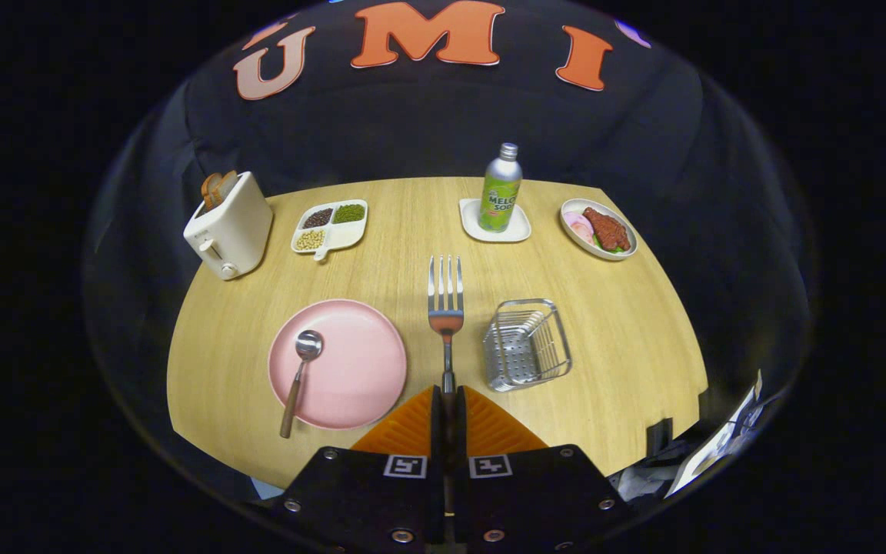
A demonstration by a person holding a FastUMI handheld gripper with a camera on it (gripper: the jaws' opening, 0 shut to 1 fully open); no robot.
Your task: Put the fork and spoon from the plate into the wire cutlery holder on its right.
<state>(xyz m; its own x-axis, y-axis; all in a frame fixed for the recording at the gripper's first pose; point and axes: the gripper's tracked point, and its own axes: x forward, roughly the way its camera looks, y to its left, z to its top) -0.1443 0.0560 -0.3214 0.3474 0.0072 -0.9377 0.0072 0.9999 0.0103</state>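
Gripper [447,400]: your fingers are clamped on the fork's handle.
Fork [444,296]: tines point ahead, between plate and holder.
Spoon [301,368]: lies on the pink plate [358,369].
Wire cutlery holder [526,345]: just right of the fork.

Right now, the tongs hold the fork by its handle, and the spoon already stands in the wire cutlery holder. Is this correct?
Not quite. In the gripper view the tongs do hold the fork by its handle, but the spoon lies on the pink plate; the wire cutlery holder holds nothing.
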